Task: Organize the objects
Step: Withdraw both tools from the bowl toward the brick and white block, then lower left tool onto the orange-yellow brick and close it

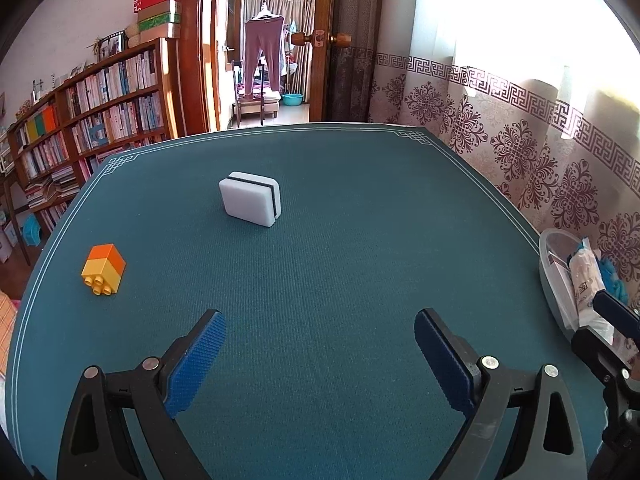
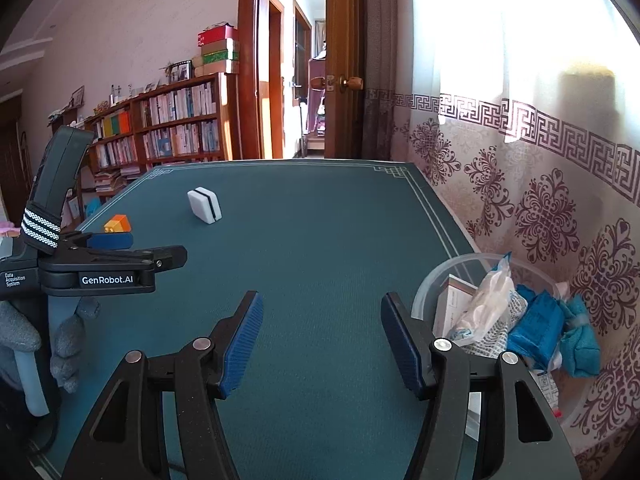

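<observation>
Several packets are already sitting in the clear bin (image 2: 448, 280) at the desk's (image 1: 320, 272) right edge, while the white sponge (image 1: 250, 199) and orange-yellow block (image 1: 103, 269) are still waiting mid-desk, both the left hand-held gripper (image 1: 320, 354) and the right hand-held gripper (image 2: 322, 340) gaping empty.

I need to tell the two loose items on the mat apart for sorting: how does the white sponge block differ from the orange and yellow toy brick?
The white sponge block with a dark middle band stands on edge; the orange and yellow plastic toy brick lies on its side, studs facing the camera. The sponge block looks larger and sits farther back, nearer the middle. Both rest free on the teal table mat, untouched.
</observation>
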`<state>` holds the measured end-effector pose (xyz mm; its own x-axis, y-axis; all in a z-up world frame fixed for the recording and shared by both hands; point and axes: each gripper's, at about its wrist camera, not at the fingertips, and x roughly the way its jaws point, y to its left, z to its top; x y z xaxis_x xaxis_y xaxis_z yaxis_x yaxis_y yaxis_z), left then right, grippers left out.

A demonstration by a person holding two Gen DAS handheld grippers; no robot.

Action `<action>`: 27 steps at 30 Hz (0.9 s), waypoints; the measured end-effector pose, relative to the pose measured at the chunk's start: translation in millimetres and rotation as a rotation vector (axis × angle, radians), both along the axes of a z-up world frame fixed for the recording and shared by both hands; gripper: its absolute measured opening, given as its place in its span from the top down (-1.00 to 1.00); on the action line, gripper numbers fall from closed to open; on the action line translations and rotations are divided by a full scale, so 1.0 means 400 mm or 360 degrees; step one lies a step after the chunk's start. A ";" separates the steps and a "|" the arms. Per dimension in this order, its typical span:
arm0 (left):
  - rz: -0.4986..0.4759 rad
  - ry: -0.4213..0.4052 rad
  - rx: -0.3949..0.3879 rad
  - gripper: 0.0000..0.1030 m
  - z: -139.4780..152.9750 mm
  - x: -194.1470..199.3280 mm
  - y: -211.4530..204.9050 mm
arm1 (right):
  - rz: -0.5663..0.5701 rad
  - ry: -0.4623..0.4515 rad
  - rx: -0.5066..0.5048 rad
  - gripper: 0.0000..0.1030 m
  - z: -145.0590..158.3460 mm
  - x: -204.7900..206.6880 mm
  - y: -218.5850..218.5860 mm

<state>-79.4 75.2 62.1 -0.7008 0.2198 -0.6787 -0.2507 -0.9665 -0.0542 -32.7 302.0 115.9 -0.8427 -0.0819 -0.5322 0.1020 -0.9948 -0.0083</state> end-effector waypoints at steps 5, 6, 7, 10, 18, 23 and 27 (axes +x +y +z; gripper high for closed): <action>0.0044 -0.0019 -0.0001 -0.90 -0.010 -0.009 -0.029 | 0.0056 -0.0064 -0.0030 -0.22 -0.023 -0.032 -0.030; 0.0052 -0.0022 -0.0002 -0.90 -0.012 -0.011 -0.033 | 0.0064 -0.0075 -0.0037 -0.22 -0.028 -0.039 -0.035; 0.0060 -0.0023 -0.0005 -0.90 -0.014 -0.013 -0.038 | 0.0072 -0.0086 -0.0043 -0.22 -0.032 -0.046 -0.038; 0.0085 -0.0020 -0.0017 -0.90 -0.018 -0.016 -0.051 | 0.0092 -0.0119 -0.0060 -0.22 -0.043 -0.062 -0.053; 0.0162 -0.0010 -0.0072 -0.94 -0.028 -0.030 -0.086 | 0.0151 -0.0182 -0.0093 -0.22 -0.065 -0.103 -0.083; 0.0241 -0.0034 -0.0067 -0.95 -0.034 -0.052 -0.129 | 0.0183 -0.0226 -0.0110 -0.22 -0.080 -0.132 -0.105; 0.0326 -0.0044 -0.0066 -0.95 -0.035 -0.073 -0.174 | 0.0203 -0.0250 -0.0114 -0.22 -0.091 -0.147 -0.118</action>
